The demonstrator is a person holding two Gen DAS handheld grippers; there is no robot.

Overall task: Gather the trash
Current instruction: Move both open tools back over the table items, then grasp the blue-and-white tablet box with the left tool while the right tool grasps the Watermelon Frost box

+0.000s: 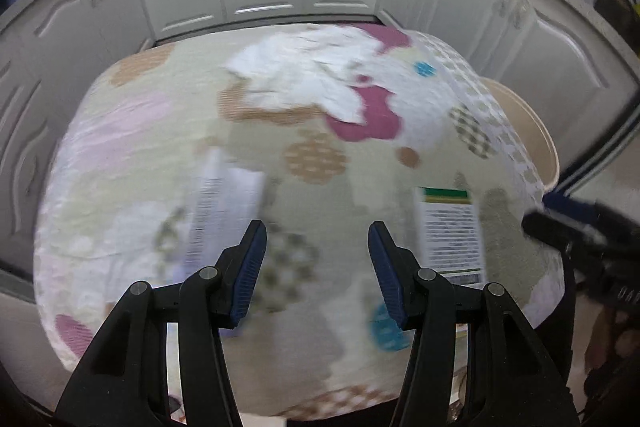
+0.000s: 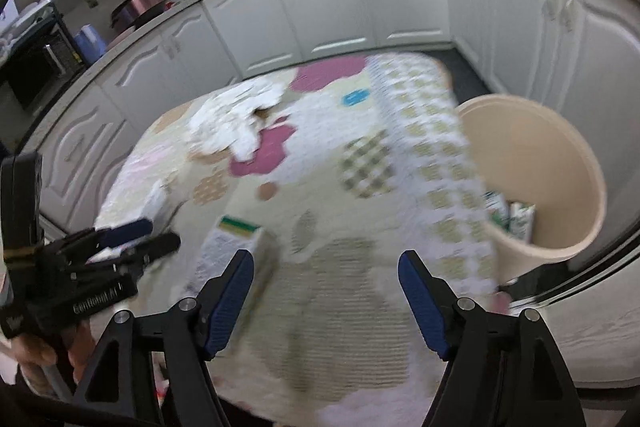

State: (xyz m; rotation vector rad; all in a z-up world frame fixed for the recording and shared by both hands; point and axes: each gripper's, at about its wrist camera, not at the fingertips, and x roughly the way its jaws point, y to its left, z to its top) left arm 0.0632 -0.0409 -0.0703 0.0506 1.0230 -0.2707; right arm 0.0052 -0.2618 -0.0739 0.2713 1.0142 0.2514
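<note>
Cream plastic, round and open-topped: the waste bin (image 2: 536,187) stands on the floor at the bench's 3 o'clock edge, with at least two green-and-white cartons (image 2: 516,217) already lying inside it.

Bench (image 2: 360,267): covered by a soft patchwork cloth in pale cream with magenta, tan and teal patches and checked panels; the weave looks quilted, though the blur hides detail.

Trash on the bench:
- White printed carton with a green and yellow band (image 1: 450,227), flat-sided cardboard, lying at about 4 o'clock on the bench, just beside the right claw's left finger in the right wrist view.
- White printed paper or flat box (image 1: 224,211), at about 8 o'clock; too blurred to tell which.
- Crumpled white tissue or paper heap (image 1: 304,75), irregular and soft, at about 12 o'clock, well apart from both claws.

Left claw (image 1: 316,259): black frame, ribbed blue pads, spread wide, holding nothing, above the bench's near half.

Right claw (image 2: 326,291): same build, spread wide, holding nothing, above the bench's near edge.

Step in hand, as a judgement: between pickups, part of the collecting done. The next move likely calls for the right claw to straddle the banded carton across its narrow faces, pinch firmly enough for stiff card, and carry it towards 3 o'clock over the bin rim.
</note>
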